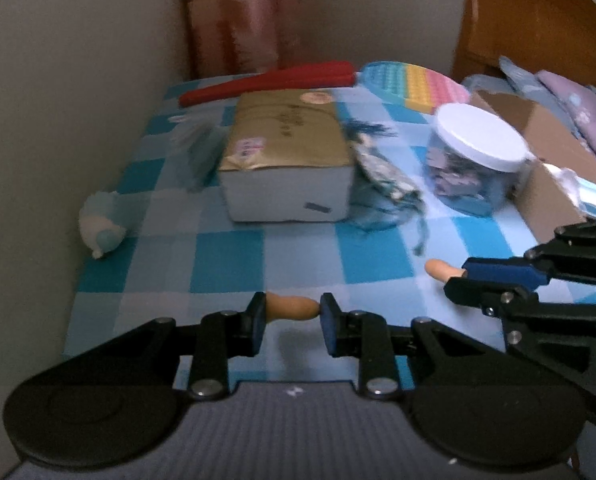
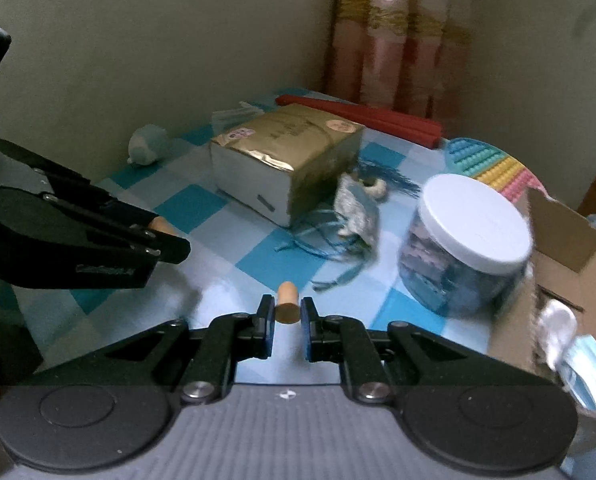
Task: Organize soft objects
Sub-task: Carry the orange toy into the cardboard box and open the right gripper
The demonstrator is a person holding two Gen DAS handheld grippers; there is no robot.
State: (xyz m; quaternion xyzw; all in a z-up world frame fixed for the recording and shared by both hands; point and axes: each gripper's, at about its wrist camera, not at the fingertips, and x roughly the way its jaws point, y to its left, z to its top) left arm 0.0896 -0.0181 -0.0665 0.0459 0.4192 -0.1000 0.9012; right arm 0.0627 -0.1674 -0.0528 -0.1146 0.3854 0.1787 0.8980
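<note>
The left gripper had its fingers spread apart with nothing clamped; a tan, finger-like tip showed between them, and whether it was part of the rig or a loose thing could not be told. The right gripper stood narrower, a similar tan stub in the gap, its fingers seemingly just beside it rather than pressing; a true grasp could not be confirmed. Both hovered over the near part of the checked cloth, which looked like a bed or a covered counter.

Outward lay the soft things. A fabric pouch with blue cords trailing toward the grippers rested against the right side of the gold box. A small plush sat at the far left, touching the wall. A white-lidded jar stood to the right, with an open carton just beyond it, cloth and a mask showing at its edge. Farther off were a red strip and a pastel bubble mat.

The pouch seemed the next pick. It would likely go best to approach from above, close on the bunched body rather than the cords, lift clear of the box, and swing over the jar without clipping the lid. Loose cords could snag.
</note>
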